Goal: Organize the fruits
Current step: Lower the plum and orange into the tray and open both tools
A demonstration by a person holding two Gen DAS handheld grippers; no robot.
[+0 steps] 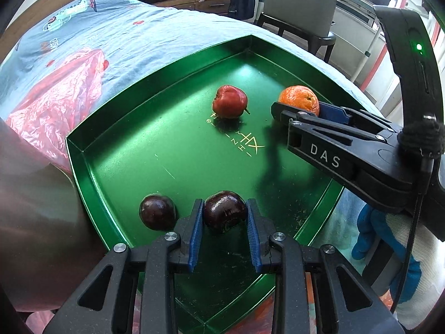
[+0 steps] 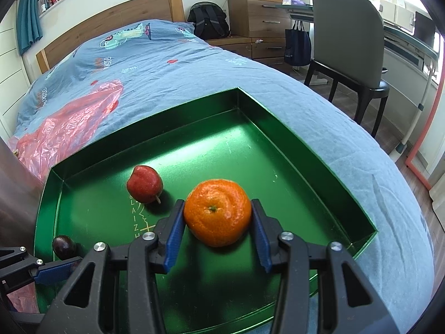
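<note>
On the bed's blue cover, a green tray [image 2: 328, 167] holds all four fruits. The left gripper [image 1: 224, 217] pinches a dark plum [image 1: 225, 213] near the tray's near-left wall, a second dark plum [image 1: 157, 211] just beside it — little room there. The right gripper [image 2: 218, 220] has its pads against an orange [image 2: 217, 212] mid-tray. A red apple [image 2: 144, 184] lies apart from both, with bare tray floor beyond toward the far corner. A red plastic bag [image 2: 69, 128] lies off the tray's left edge.

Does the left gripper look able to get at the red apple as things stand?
Probably not yet: the left gripper is shut on a dark plum. Once emptied, bare tray lies between it and the red apple.
</note>
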